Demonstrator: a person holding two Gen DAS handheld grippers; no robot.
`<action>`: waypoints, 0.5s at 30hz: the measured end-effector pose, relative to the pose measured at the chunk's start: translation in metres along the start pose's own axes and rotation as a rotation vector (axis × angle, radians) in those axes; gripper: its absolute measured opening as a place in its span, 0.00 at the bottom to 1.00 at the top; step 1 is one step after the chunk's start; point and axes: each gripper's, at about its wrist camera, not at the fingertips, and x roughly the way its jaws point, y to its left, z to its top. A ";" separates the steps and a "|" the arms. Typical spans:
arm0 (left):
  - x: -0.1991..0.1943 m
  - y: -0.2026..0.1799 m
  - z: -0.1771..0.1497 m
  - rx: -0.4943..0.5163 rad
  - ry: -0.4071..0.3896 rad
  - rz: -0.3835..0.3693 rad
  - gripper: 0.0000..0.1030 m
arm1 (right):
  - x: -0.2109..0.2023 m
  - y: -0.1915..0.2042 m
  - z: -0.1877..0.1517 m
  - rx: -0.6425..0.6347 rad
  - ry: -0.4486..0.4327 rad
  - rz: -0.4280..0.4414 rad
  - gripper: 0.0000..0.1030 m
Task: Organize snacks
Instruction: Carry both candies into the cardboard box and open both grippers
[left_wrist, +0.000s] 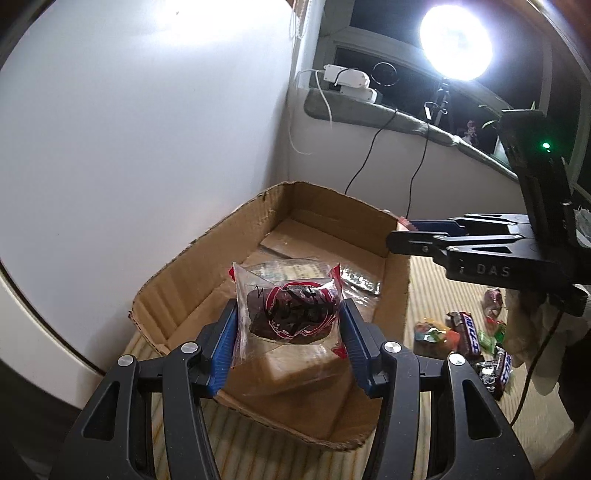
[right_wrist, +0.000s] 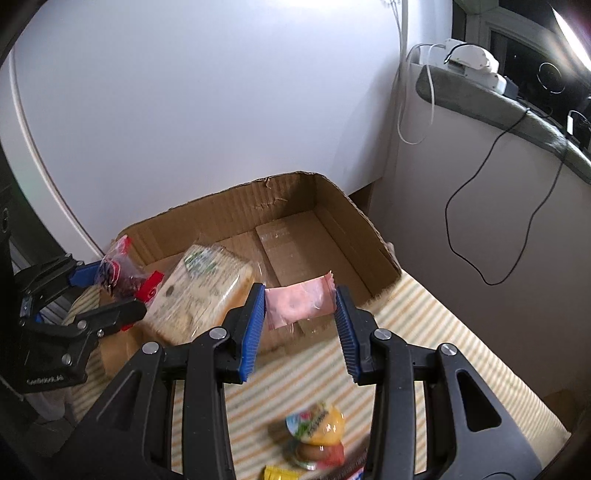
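Note:
My left gripper (left_wrist: 288, 321) is shut on a clear and red packet with a dark snack (left_wrist: 291, 314), held over the near end of an open cardboard box (left_wrist: 207, 243). It also shows at the left of the right wrist view (right_wrist: 107, 291), with the packet (right_wrist: 118, 273) between its fingers. My right gripper (right_wrist: 300, 302) is shut on a pink packet with a ring-shaped sweet (right_wrist: 299, 301), held over the box (right_wrist: 369, 236) near its front wall. It shows side-on in the left wrist view (left_wrist: 402, 232). A pale wrapped snack pack (right_wrist: 199, 288) lies in the box.
Loose snacks lie on the striped mat: chocolate bars and bright packets (left_wrist: 465, 336) right of the box, a jelly cup (right_wrist: 317, 428) below my right gripper. A white wall stands behind the box. A sill with a cable (right_wrist: 480, 206) and a bright lamp (left_wrist: 456, 40) are at the right.

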 end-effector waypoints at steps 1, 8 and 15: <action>0.001 0.000 0.000 -0.001 0.002 0.002 0.51 | 0.006 0.000 0.002 0.001 0.005 0.002 0.38; 0.009 0.002 0.002 -0.001 0.016 0.009 0.51 | 0.030 -0.002 0.009 0.000 0.028 0.008 0.38; 0.014 0.002 0.003 0.004 0.024 0.010 0.51 | 0.041 -0.006 0.010 0.007 0.041 0.014 0.38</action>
